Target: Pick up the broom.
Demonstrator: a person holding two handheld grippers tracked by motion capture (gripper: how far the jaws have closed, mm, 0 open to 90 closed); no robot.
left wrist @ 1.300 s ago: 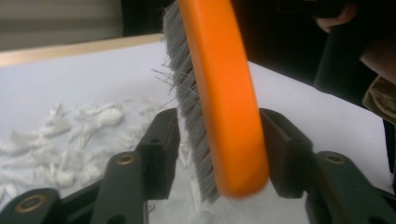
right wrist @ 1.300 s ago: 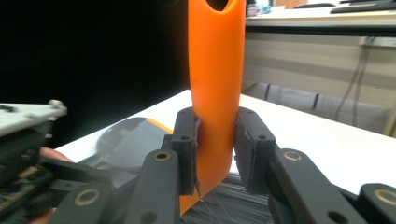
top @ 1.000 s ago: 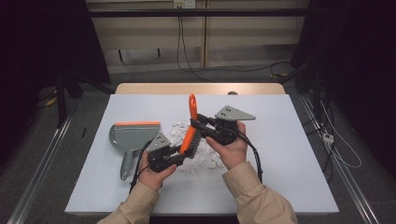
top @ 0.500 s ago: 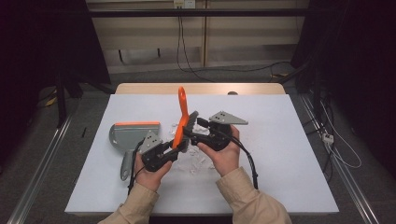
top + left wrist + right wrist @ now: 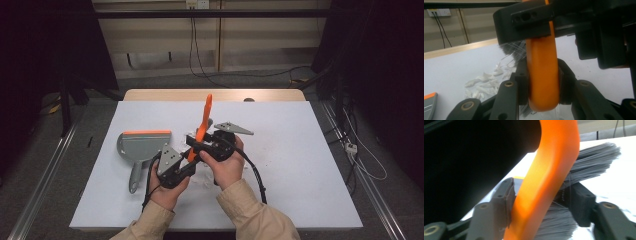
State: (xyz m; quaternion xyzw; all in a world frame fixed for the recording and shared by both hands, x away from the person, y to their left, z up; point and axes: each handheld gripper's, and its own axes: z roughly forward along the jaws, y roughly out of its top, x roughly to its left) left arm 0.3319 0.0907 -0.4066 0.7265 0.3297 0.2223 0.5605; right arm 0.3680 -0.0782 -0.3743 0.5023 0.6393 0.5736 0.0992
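Note:
An orange-handled brush [image 5: 204, 117] with grey bristles stands nearly upright above the table's middle, handle end up. My left gripper [image 5: 186, 164] is shut on the handle's lower end [image 5: 542, 75], seen close between its jaws. My right gripper [image 5: 196, 144] sits just above it; its jaws have just been closing and now pinch the brush [image 5: 549, 177] where the handle meets the bristles [image 5: 594, 160]. A grey dustpan [image 5: 142, 145] with an orange lip lies flat to the left. White paper scraps [image 5: 486, 80] lie on the table beneath the grippers.
The white table [image 5: 310, 165] has bare room on its right half and along the far edge. Cables run across the floor behind and to the right of the table. Dark curtains hang at both sides.
My right hand has moved left and toward the person, closing in on the left gripper. The brush handle swung left and came back. The left hand stayed put.

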